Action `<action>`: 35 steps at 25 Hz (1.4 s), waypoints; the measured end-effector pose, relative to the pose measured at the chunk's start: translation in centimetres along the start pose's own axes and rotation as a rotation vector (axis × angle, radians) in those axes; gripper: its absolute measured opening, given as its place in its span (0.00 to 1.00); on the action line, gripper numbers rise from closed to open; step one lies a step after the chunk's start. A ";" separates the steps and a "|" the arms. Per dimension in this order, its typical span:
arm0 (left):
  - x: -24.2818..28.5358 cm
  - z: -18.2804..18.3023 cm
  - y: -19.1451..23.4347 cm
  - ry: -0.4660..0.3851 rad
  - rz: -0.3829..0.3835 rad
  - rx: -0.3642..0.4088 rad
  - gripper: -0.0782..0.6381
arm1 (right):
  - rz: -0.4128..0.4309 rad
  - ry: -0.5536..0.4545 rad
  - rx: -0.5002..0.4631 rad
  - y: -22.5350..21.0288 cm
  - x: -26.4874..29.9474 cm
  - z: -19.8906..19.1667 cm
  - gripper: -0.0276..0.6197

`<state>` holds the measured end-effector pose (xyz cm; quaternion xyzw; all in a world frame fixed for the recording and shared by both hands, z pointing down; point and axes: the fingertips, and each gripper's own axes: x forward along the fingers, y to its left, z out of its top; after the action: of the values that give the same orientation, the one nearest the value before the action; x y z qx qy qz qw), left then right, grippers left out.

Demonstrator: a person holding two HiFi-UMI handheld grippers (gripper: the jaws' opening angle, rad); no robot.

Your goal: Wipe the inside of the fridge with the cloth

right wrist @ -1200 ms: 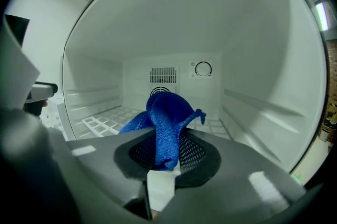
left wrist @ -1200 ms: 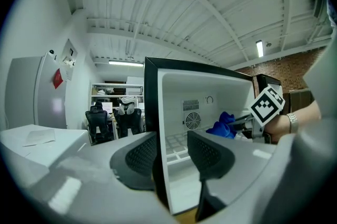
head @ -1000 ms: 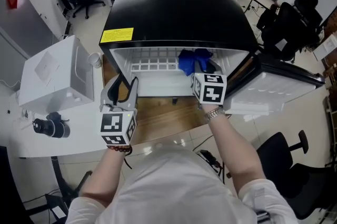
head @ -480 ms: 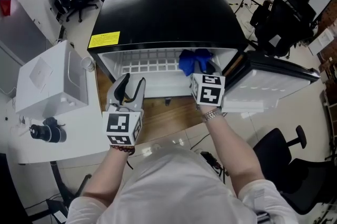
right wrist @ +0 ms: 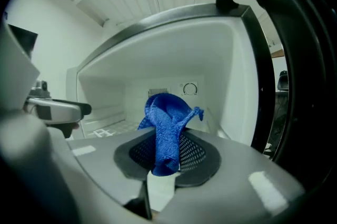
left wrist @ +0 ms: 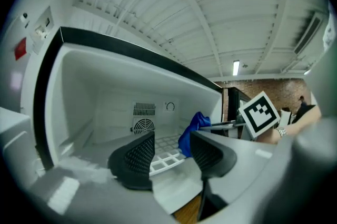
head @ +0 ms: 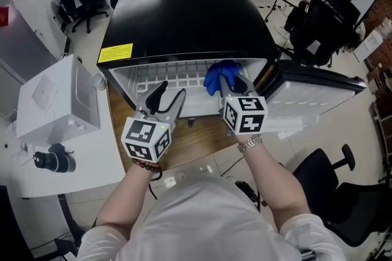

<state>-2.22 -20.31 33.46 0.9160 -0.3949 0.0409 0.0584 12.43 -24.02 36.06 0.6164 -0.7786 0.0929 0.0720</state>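
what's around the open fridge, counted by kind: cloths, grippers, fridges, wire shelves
blue cloth: 1
grippers: 2 (left gripper, nothing between its jaws, which have just been opening; right gripper, shut on the blue cloth)
fridge: 1
white wire shelf: 1
total: 5

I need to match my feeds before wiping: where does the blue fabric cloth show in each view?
Head view: blue fabric cloth at upper centre, at the right end of the white wire shelf.
Left gripper view: just right of centre, beyond the open jaws.
Right gripper view: centre, pinched between the jaws.
Shared landmark: that shelf, left of the cloth in every view.
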 end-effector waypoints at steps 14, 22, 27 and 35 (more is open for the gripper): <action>3.6 0.3 -7.5 0.088 -0.464 -0.543 0.54 | 0.368 -0.130 -0.219 5.4 -6.6 2.8 0.16; 4.3 -0.3 -10.5 0.141 -0.536 -0.654 0.51 | 0.497 -0.107 -0.382 7.4 -8.1 0.7 0.16; 4.6 -0.9 -10.7 0.154 -0.496 -0.626 0.37 | 0.495 -0.072 -0.327 6.8 -8.1 -0.4 0.17; 6.3 -0.2 -10.4 0.122 -0.308 -0.289 0.26 | 0.384 -0.005 -0.200 4.2 -8.0 -2.5 0.24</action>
<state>9.71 -17.74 33.62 0.9434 -0.2478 0.0299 0.2184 10.21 -14.92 36.42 0.4470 -0.8872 0.0256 0.1117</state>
